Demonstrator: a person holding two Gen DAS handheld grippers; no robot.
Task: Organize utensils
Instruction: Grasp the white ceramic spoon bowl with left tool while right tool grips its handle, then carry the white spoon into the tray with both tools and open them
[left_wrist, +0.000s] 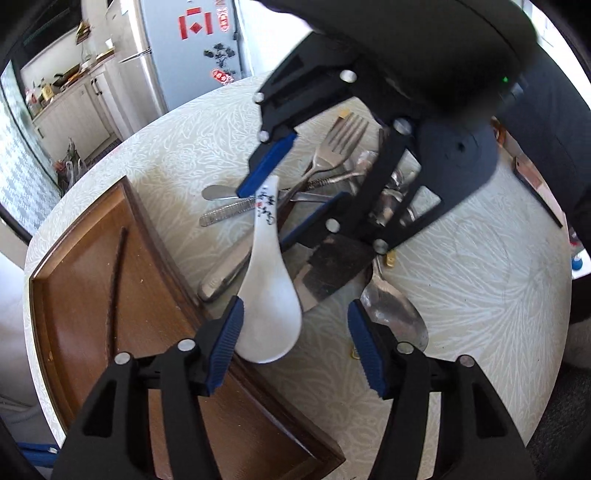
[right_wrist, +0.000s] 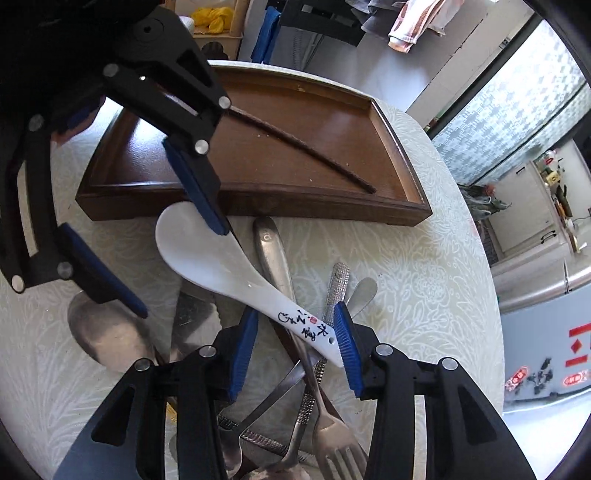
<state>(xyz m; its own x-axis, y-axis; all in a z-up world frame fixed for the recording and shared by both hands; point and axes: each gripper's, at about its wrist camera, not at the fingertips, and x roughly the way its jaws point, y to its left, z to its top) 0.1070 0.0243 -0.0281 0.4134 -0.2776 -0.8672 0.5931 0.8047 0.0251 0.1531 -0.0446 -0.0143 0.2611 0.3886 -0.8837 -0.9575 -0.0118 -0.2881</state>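
A white ceramic spoon (left_wrist: 267, 295) with painted writing on its handle lies on a pile of metal utensils (left_wrist: 332, 173). My left gripper (left_wrist: 295, 321) is open, its left pad beside the spoon's bowl. My right gripper (right_wrist: 299, 325) is open around the spoon's handle (right_wrist: 306, 325), the handle end touching its right pad. The right gripper also shows in the left wrist view (left_wrist: 295, 195), and the left gripper in the right wrist view (right_wrist: 177, 266). A brown wooden tray (right_wrist: 258, 199) holds one dark chopstick (right_wrist: 306, 147).
The pile holds forks (right_wrist: 332, 439), a large metal spoon (left_wrist: 395, 317), a cleaver-like blade (left_wrist: 325, 273) and textured handles (right_wrist: 340, 284). All lie on a round table (left_wrist: 480, 295) with a pale patterned cloth. A fridge (left_wrist: 192, 48) and kitchen counter stand behind.
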